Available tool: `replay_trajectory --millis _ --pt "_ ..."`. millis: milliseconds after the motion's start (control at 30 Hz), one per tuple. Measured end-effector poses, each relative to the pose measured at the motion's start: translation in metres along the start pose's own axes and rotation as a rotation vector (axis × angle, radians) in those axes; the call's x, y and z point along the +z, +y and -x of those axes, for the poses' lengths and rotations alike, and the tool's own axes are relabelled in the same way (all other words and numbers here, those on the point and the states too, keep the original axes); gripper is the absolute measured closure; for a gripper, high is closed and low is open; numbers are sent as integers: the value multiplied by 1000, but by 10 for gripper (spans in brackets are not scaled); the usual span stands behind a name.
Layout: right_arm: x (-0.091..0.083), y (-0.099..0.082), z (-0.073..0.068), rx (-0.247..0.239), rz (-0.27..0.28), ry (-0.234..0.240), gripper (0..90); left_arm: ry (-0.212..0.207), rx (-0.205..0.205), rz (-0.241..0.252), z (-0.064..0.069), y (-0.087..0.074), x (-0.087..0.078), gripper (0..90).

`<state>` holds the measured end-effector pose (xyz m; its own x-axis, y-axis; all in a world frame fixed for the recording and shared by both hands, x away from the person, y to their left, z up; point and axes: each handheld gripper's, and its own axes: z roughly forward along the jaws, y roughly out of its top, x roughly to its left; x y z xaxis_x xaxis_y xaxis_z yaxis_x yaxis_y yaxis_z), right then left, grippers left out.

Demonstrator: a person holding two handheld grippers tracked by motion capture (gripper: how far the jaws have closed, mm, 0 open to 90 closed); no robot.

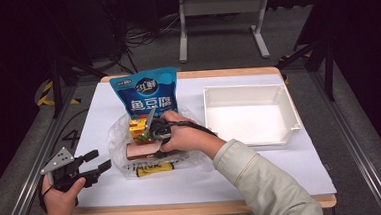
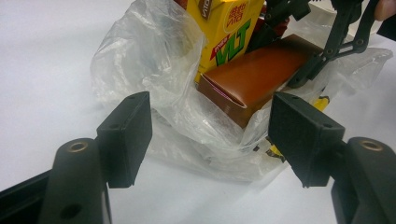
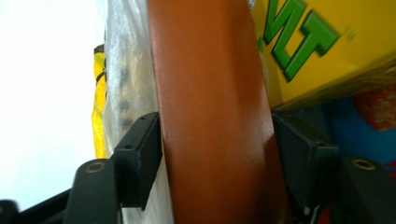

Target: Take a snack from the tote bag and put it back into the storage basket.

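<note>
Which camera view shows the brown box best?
The left gripper view: the brown box lies there whole in the plastic bag, beside the yellow carton. The right gripper view shows one brown face between the right gripper pads. In the high view the hand covers most of it.

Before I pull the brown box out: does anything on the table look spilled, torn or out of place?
Nothing stands out. The brown box sits squarely between the right gripper pads inside the clear plastic bag, and the white bin stands upright.
</note>
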<state>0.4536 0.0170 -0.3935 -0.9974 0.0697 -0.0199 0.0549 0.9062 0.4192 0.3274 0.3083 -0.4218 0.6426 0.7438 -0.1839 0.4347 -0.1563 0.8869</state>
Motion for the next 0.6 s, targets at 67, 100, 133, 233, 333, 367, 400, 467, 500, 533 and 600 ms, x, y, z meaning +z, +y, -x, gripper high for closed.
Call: replay_trajectory --millis 67,100,133,233,333,367,400,467,500,533,600 --pt "2 0 0 -1 -8 4 367 -2 -2 0 0 0 0 313" --pt "2 0 0 -7 -17 3 367 -2 -2 0 0 0 0 313" --pt "2 0 0 -7 -17 3 367 -1 0 0 0 0 1 313" --pt "5 0 -1 -2 -24 -1 367 -2 -7 1 0 0 1 311" --pt "6 0 -1 -12 -34 -5 369 -3 -8 1 0 0 1 307" --pt "7 0 -2 -9 -43 -7 368 -5 -4 -1 0 0 1 307" --pt "9 1 -2 -22 -49 -12 370 -4 -4 -1 0 0 2 306" --pt "10 1 -2 -23 -48 -13 370 -4 -5 0 0 0 2 305" --pt "11 2 -3 -29 -59 -16 370 -5 -6 0 0 0 2 305" --pt "12 3 -3 -35 -66 -19 369 -6 -5 -2 0 0 1 304" --pt "13 4 -4 -45 -78 -25 372 -5 -5 -2 -1 0 1 304"
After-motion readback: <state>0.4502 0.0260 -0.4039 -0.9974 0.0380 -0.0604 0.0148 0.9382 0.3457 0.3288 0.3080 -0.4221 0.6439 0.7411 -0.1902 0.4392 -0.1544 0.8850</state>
